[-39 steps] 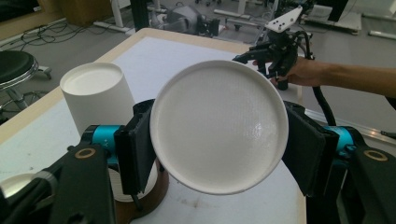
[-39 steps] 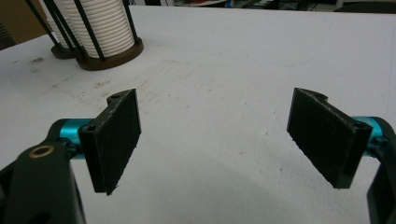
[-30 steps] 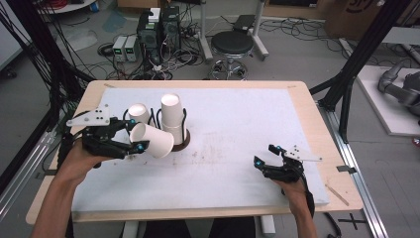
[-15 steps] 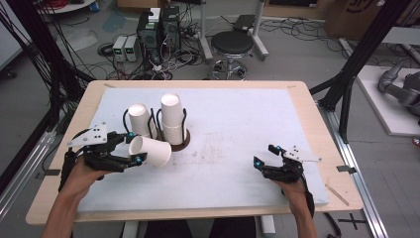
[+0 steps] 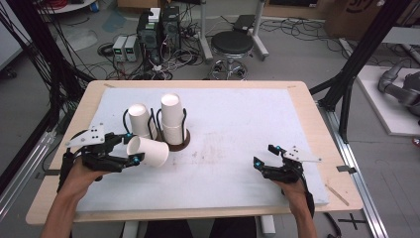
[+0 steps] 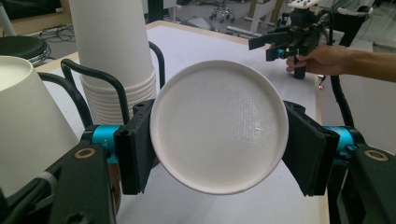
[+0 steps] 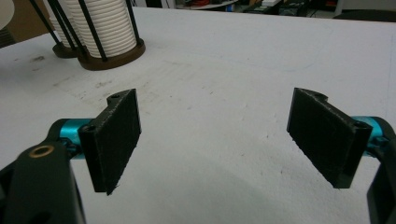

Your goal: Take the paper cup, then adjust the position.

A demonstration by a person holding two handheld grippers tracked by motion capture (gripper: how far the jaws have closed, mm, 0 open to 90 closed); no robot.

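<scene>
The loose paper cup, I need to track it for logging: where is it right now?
In the high view the paper cup lies on its side, clamped in the left gripper at the table's left, just in front of the two cup stacks in their wire holders.

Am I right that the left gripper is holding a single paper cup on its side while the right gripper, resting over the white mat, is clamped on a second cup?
Not quite. The left gripper does hold a paper cup on its side, but the right gripper holds nothing: the right gripper view shows its jaws open with only the white mat between them.
</scene>
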